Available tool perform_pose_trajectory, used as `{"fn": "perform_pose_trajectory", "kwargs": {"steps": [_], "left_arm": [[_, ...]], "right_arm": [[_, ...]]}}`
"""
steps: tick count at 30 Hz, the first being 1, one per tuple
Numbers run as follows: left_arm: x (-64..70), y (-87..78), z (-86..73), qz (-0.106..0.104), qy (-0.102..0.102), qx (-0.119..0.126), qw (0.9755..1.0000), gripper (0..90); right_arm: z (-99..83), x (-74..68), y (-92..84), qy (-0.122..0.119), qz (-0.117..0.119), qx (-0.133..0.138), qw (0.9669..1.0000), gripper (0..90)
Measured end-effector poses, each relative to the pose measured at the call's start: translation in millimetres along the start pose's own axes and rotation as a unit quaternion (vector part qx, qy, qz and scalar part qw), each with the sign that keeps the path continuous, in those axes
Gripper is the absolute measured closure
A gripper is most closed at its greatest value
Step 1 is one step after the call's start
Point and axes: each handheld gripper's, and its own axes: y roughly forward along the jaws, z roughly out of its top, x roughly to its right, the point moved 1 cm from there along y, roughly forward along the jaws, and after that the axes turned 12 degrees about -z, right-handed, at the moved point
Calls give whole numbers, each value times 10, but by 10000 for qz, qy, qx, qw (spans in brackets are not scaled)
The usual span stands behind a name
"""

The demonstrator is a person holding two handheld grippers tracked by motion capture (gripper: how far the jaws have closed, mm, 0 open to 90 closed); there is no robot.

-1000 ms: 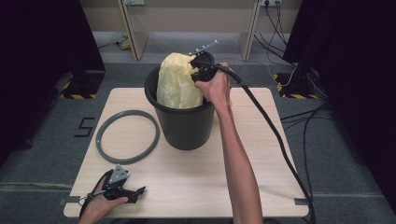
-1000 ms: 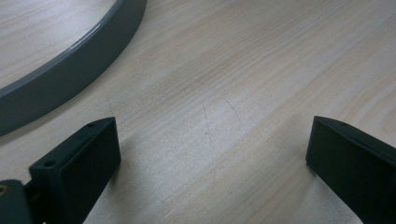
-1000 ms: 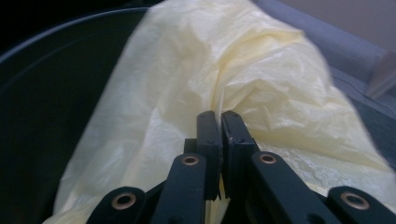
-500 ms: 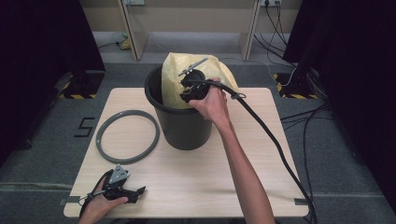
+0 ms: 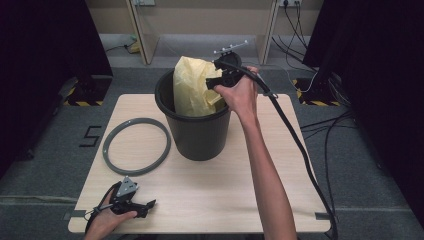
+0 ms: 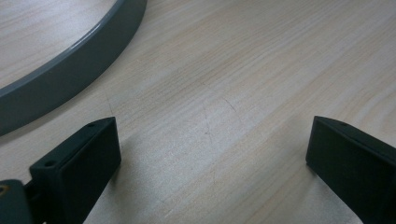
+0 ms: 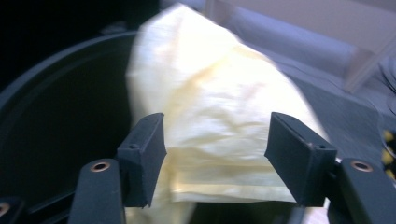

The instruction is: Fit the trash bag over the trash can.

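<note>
High view: fixed above the near table [image 5: 210,200] edge, facing forward and down; left gripper view: close over the tabletop, sharing the grey ring [image 6: 70,60]; right gripper view: close, sharing the yellow bag [image 7: 224,116] in the black bucket [image 7: 56,116].

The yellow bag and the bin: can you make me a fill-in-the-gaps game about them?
1. The yellow bag sticks up out of the black ____.
2. The grey ring lies flat on the wooden ____.
3. The right gripper is by the bag, and its jaws have just been ____.
4. The left gripper rests near the table's front edge with its jaws ____.

Missing words: bin; table; opening; open
</note>
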Motion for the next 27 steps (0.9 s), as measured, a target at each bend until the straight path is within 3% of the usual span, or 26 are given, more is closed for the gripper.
{"fn": "perform_pose_trajectory", "kwargs": {"steps": [5,10,14,16,19,27], "left_arm": [[0,0,0,1,-1,2,10000,20],[1,0,-1,1,-1,2,10000,20],[1,0,-1,2,0,3,10000,20],[0,0,-1,0,1,4,10000,20],[0,0,0,2,1,0,10000,20],[0,0,0,1,0,3,10000,20]], "right_arm": [[16,104,236,56,-501,-333,9982,338],[-2,141,394,-56,-746,-589,9955,337],[-32,169,450,-117,-704,-658,9953,484],[-48,184,458,-306,-827,-652,9940,600],[-51,228,428,-395,-900,-522,9938,715],[-30,293,348,-597,-701,-383,9950,887]]}}
